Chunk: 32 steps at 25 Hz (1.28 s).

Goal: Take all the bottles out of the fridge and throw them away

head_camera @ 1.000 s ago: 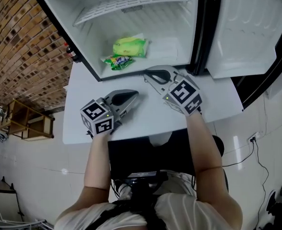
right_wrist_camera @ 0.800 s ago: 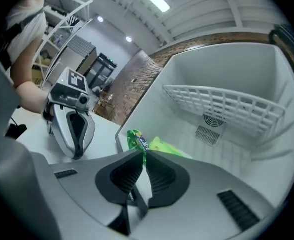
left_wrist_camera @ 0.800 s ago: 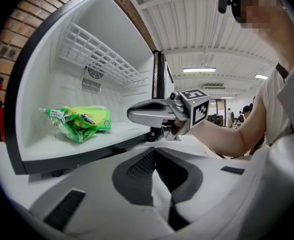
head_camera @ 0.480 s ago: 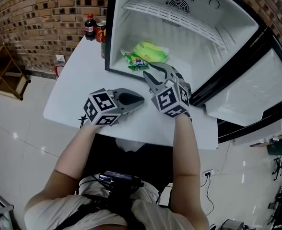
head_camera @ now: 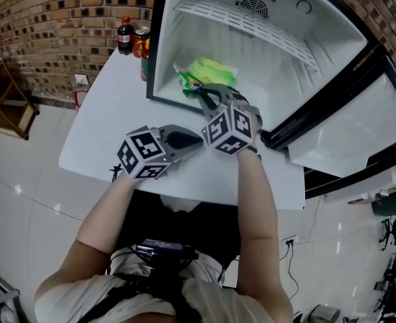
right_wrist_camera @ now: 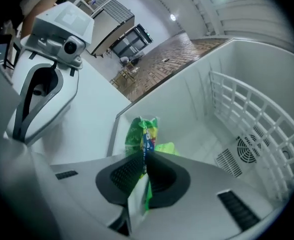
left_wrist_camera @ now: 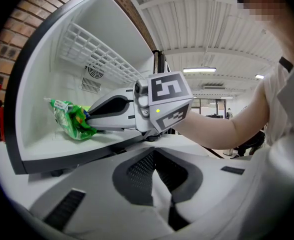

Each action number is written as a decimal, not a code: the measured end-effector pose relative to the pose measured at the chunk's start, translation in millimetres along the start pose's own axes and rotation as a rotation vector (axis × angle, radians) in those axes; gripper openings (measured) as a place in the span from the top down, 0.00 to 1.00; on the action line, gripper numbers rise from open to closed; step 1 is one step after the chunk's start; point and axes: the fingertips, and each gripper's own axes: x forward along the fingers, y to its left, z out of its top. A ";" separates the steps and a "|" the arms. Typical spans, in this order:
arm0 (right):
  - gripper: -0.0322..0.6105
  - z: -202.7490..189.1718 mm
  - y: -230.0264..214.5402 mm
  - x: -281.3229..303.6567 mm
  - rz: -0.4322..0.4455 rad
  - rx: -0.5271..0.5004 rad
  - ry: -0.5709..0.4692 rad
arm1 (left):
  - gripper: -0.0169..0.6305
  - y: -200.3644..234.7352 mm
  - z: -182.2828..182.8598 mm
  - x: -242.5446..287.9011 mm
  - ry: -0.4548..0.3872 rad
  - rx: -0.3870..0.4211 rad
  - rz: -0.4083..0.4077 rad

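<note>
Pinching green packet, right hand-held gripper just closed.

My head camera looks steeply down on the table and open fridge; cameras on my left claw and right claw sit close behind the jaws, facing in — all share the green packet.

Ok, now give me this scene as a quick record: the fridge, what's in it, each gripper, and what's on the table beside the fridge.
fridge: door open, standing on the white table
inside: green packet and a yellow-green packet; no bottle visible
right gripper: reaching into the fridge, jaws have just closed on the green packet
left gripper: jaws together, nothing between them, over the table
beside fridge: cola bottle and can, upright on the table
</note>
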 end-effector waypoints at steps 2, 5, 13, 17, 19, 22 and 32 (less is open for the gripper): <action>0.94 3.7 -6.4 -6.5 -0.030 0.024 -0.021 | 0.96 0.1 -0.1 -0.5 0.000 0.000 -0.001; 0.94 8.3 -7.8 -14.6 -0.039 0.037 -0.049 | 0.96 0.6 -0.6 -1.4 0.000 -0.001 0.002; 0.94 14.8 -13.6 -40.8 -0.067 0.131 -0.130 | 0.96 1.0 -1.1 -0.7 -0.001 -0.004 0.003; 0.94 19.2 -14.0 -54.2 -0.071 0.157 -0.165 | 0.96 1.8 -1.1 -1.2 0.001 -0.004 0.002; 0.94 20.1 -13.2 -61.7 -0.073 0.161 -0.172 | 0.96 2.1 -1.2 -1.6 0.001 -0.004 0.003; 0.94 19.9 -9.4 -77.7 -0.073 0.175 -0.191 | 0.96 2.8 -1.0 -2.1 0.000 -0.004 0.005; 0.94 -15.5 4.8 -156.6 -0.129 0.324 -0.249 | 0.96 7.8 -0.9 -5.5 0.008 -0.011 0.001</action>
